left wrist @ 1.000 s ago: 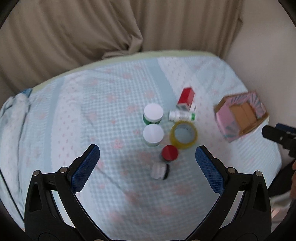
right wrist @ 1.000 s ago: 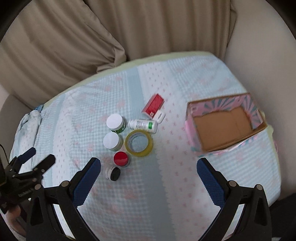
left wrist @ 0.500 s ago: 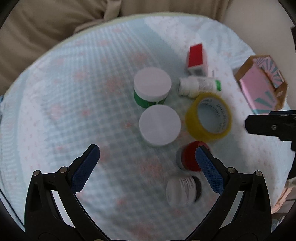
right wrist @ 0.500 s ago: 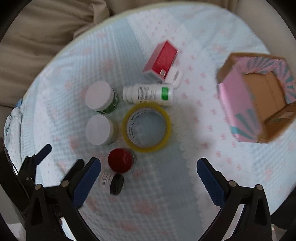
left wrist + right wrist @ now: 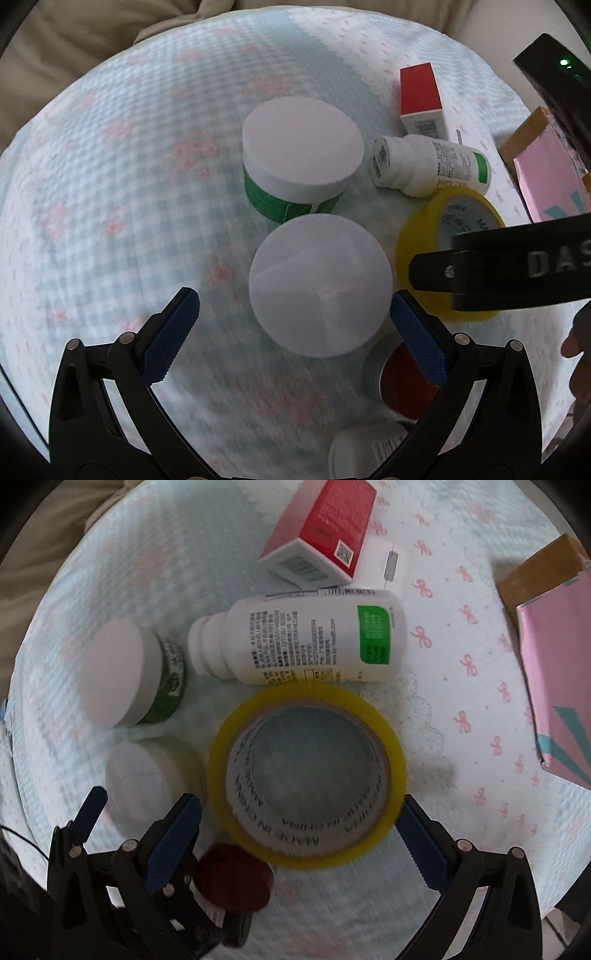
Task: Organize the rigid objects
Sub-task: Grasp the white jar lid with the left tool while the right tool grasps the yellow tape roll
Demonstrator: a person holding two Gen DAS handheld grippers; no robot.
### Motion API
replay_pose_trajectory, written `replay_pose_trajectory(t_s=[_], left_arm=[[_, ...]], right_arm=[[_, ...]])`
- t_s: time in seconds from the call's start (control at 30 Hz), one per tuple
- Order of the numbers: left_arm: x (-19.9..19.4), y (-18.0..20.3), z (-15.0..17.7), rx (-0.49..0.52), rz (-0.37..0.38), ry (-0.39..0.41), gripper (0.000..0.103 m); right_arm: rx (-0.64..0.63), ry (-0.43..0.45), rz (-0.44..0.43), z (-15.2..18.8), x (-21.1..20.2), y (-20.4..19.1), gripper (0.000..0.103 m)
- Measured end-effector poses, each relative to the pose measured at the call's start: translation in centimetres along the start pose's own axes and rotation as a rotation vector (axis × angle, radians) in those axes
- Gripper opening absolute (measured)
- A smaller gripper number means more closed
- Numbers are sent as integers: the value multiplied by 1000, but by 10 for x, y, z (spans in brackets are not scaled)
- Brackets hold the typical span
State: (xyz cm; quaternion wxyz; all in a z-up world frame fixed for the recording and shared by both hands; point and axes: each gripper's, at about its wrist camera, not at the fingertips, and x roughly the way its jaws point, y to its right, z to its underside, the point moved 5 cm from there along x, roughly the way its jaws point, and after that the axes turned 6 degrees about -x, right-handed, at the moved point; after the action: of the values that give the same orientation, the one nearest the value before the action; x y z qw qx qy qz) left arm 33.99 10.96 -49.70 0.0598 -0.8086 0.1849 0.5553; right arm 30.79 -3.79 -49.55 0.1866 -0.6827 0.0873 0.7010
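My left tongs (image 5: 295,317) are spread wide around the near white jar (image 5: 320,286), not touching. My right tongs (image 5: 301,825) gape around the tape (image 5: 306,773) on the tabletop (image 5: 461,686).

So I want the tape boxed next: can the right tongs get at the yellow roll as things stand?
Probably yes. The right tongs are open, straddling the yellow tape roll, with nothing above it. The red-capped jar beside the left pad could get nudged.
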Motion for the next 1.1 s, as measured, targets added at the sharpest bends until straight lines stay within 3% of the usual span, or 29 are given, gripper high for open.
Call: replay_pose_trajectory(t_s=[0.1,0.17,0.2,0.23,0.33,0.7,0.93,1.1], left_arm=[[8,2,-3,8,-2,6,92],[14,4,-4,16,14,3,82],[15,7,-4,22,29,3,71],[15,11,-4,34,32,6,70],[14,16,-3,57,-2,19,70],[-4,6,0,31,3,15,69],[-47,2,-13,24,-5,56,69],[-95,0,-24,-6,-17,89,69]], right_arm=[[13,-8,18,-4,9,2,103],[24,-12,16,-6,13,4,100],[27,-12,22,-7,15,5,99],[30,-11,21,-10,14,5,99],[30,0,25,-12,13,8,98],[65,16,1,-9,6,20,97],[55,65,-12,-3,-39,20,97],[17,126,-28,6,-95,15,97]])
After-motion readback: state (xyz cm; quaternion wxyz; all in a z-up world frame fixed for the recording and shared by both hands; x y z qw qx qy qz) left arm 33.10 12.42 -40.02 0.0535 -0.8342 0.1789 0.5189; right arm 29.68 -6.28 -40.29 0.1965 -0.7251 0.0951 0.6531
